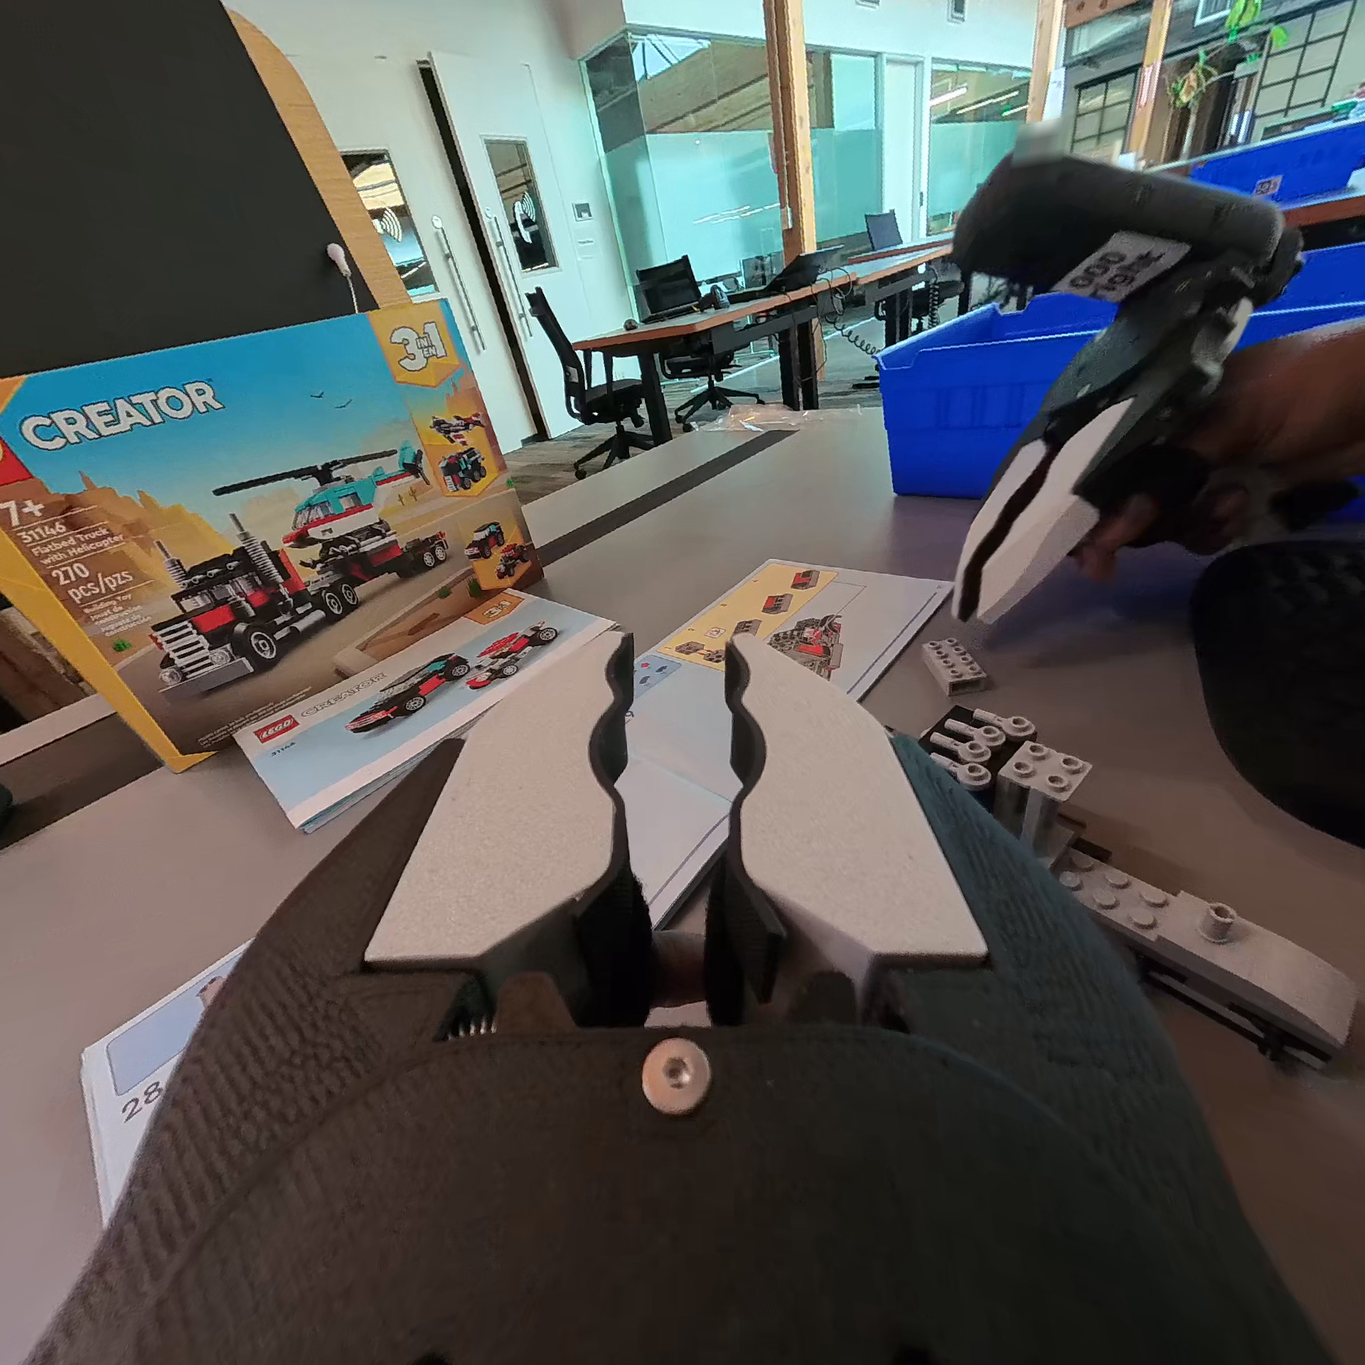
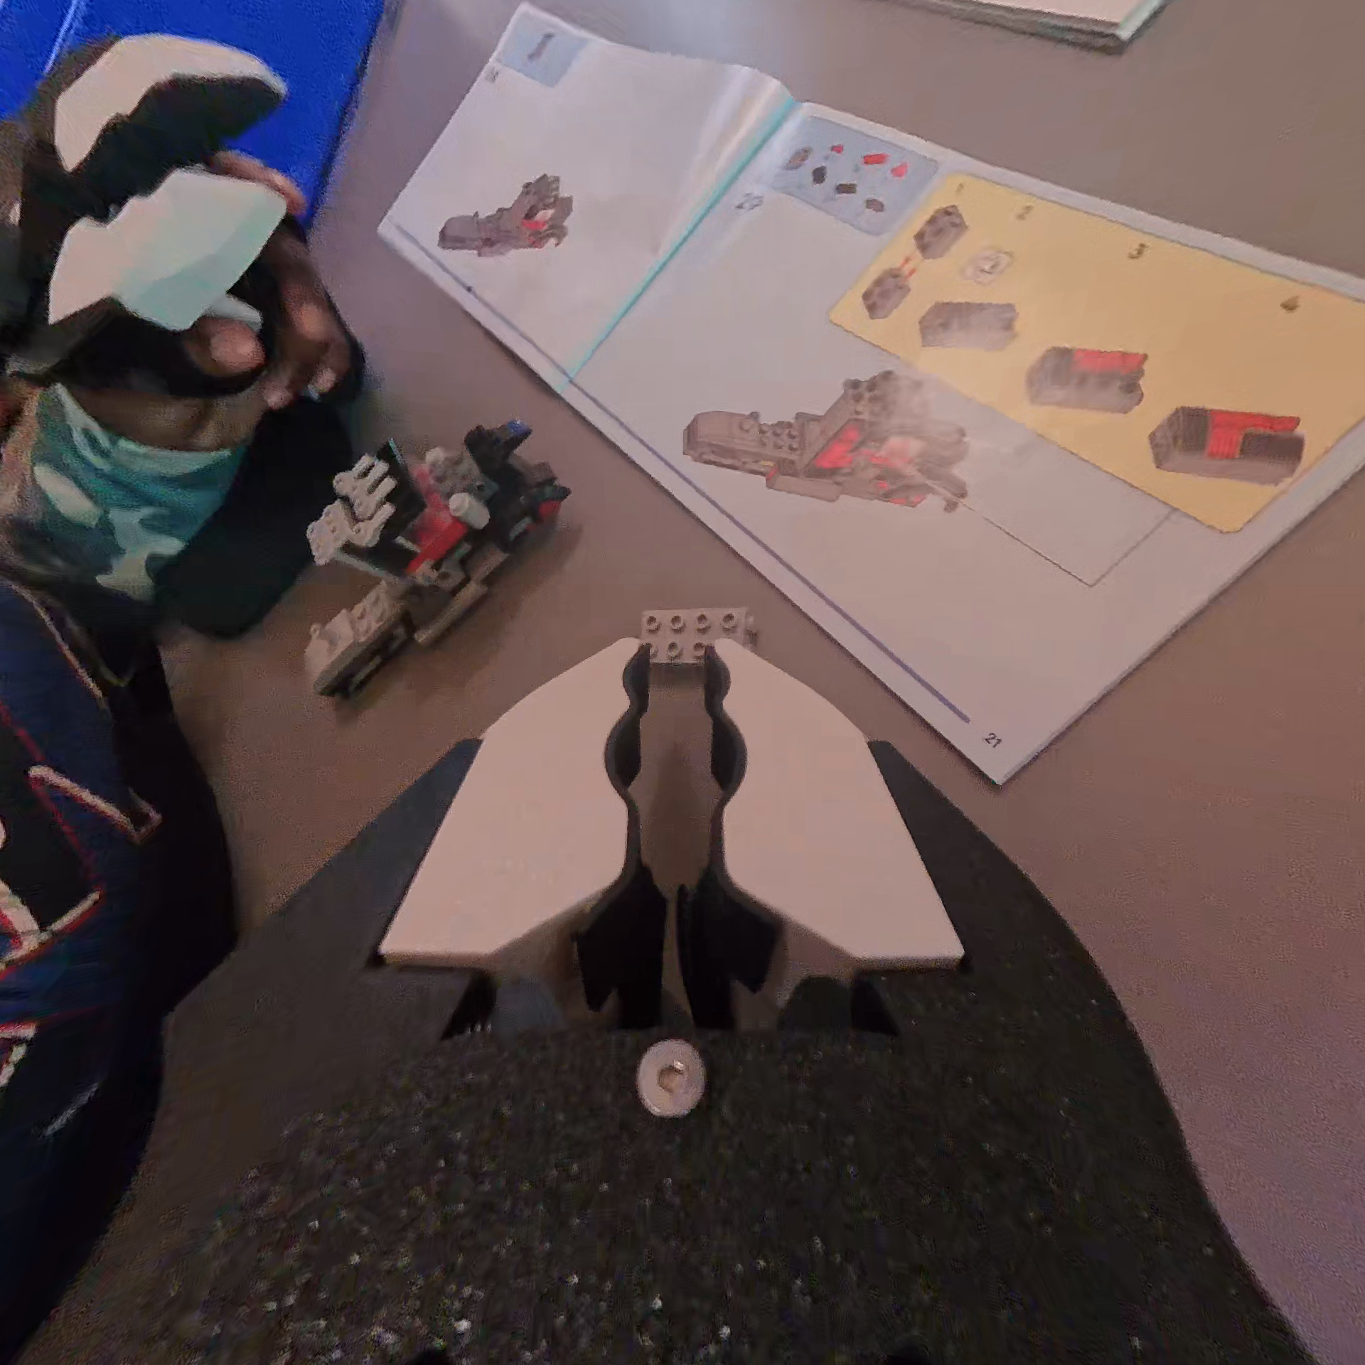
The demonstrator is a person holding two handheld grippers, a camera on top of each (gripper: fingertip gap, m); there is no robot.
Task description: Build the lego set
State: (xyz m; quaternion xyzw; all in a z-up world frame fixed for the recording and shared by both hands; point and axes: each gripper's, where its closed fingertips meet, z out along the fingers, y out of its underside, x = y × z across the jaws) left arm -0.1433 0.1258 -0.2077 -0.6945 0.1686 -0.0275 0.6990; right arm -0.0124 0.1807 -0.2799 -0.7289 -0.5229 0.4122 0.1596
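Your left wrist view is bright with daylight from the office windows (image 1: 967, 155); the right tool (image 1: 975, 591) is motion-blurred. Your right wrist view is dimmer, soft, with wide-angle edge distortion

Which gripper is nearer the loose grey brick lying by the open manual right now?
Right. The right gripper hangs just over the loose grey brick, jaws open and not yet gripping it. The left gripper is open too, farther off, above the open manual.
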